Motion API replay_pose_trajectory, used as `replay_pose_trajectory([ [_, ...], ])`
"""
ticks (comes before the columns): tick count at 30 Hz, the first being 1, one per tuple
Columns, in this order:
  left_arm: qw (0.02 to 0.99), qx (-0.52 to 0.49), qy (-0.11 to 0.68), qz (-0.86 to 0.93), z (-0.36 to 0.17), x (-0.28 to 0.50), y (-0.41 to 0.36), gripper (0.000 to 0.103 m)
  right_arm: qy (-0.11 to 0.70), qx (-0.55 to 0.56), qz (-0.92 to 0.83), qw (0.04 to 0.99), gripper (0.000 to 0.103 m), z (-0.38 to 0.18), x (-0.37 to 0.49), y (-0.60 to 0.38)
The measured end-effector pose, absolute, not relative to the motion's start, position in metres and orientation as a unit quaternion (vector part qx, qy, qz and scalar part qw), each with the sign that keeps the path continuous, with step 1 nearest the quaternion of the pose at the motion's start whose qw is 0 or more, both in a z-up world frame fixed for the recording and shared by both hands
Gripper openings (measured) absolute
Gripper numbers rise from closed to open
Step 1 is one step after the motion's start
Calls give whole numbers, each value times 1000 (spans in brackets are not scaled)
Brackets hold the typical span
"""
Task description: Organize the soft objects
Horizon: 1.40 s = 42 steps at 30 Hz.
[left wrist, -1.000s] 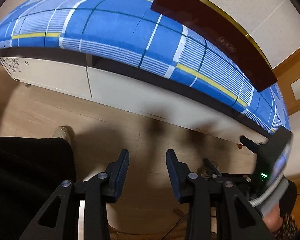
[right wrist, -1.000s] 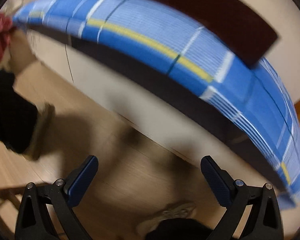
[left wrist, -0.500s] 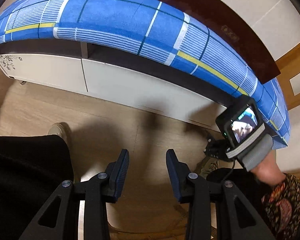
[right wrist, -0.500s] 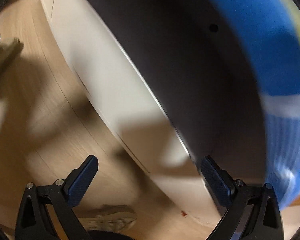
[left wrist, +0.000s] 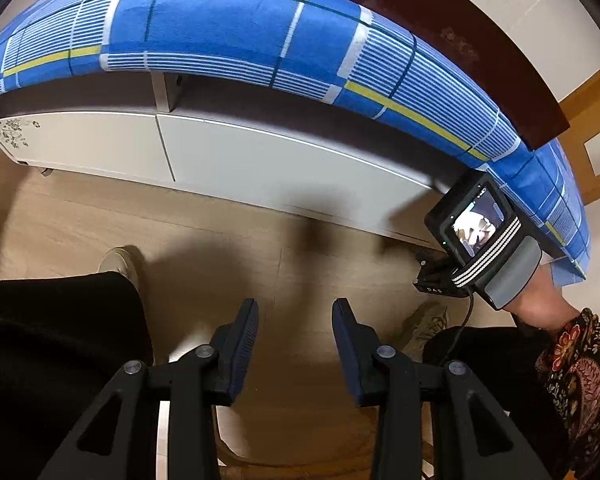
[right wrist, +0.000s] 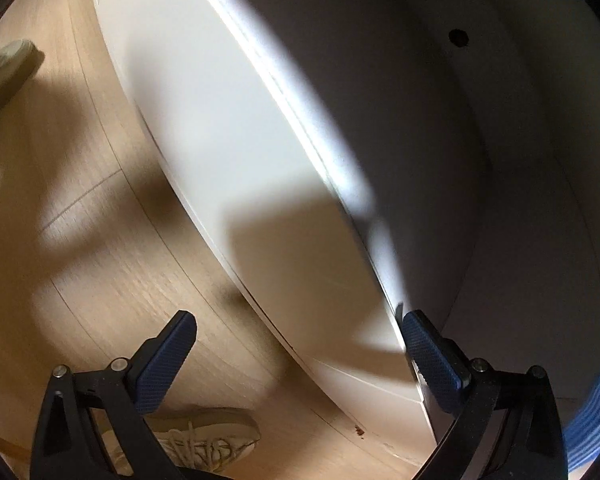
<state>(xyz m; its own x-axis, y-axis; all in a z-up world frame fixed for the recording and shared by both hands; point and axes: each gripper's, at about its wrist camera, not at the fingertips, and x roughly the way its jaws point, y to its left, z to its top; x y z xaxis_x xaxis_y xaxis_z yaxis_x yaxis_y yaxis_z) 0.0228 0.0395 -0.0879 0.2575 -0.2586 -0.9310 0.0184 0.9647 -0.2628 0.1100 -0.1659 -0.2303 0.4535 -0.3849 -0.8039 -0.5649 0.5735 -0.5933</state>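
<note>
No soft object shows in either view. In the left wrist view my left gripper (left wrist: 296,312) hangs over the wooden floor, its jaws a narrow gap apart with nothing between them. In the right wrist view my right gripper (right wrist: 298,320) is wide open and holds nothing. It sits close to the white drawer front (right wrist: 240,160) under the bed. Its right fingertip (right wrist: 420,328) is at the panel's top edge, and I cannot tell whether it touches. The left fingertip (right wrist: 180,328) is over the floor. The right unit's screen (left wrist: 476,228) shows low beside the bed base.
A bed with a blue checked sheet (left wrist: 220,28) spans the back, above two white drawer fronts (left wrist: 260,160). A dark red board (left wrist: 460,40) lies on it. The person's black trouser leg (left wrist: 52,340), shoes (right wrist: 196,440) and patterned sleeve (left wrist: 580,360) are close by. A dark recess (right wrist: 460,160) opens behind the panel.
My right gripper has sunk and rolled toward the drawer front, which now fills its view in place of the bed top. The left gripper has barely moved.
</note>
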Motion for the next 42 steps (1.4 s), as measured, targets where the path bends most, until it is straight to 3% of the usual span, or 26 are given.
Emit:
replay_pose_trajectory([
  [12, 782, -69, 612, -96, -94, 31, 32, 39, 517, -484, 61, 703, 103, -235, 86, -149],
  [14, 773, -53, 623, -106, -98, 38, 26, 48, 518, -485, 63, 701, 103, -238, 84, -153],
  [16, 771, -34, 625, -114, -99, 44, 19, 72, 518, -483, 66, 702, 103, -236, 78, -153],
  [18, 770, 1, 626, -119, -101, 53, 11, 79, 519, -478, 70, 705, 103, -234, 73, -152],
  [27, 751, 144, 630, -135, -133, 119, -16, 79, 517, -462, 88, 716, 103, -220, 47, -150],
  [42, 739, 218, 616, -164, -166, 163, -28, 82, 523, -438, 99, 725, 103, -205, 38, -140],
])
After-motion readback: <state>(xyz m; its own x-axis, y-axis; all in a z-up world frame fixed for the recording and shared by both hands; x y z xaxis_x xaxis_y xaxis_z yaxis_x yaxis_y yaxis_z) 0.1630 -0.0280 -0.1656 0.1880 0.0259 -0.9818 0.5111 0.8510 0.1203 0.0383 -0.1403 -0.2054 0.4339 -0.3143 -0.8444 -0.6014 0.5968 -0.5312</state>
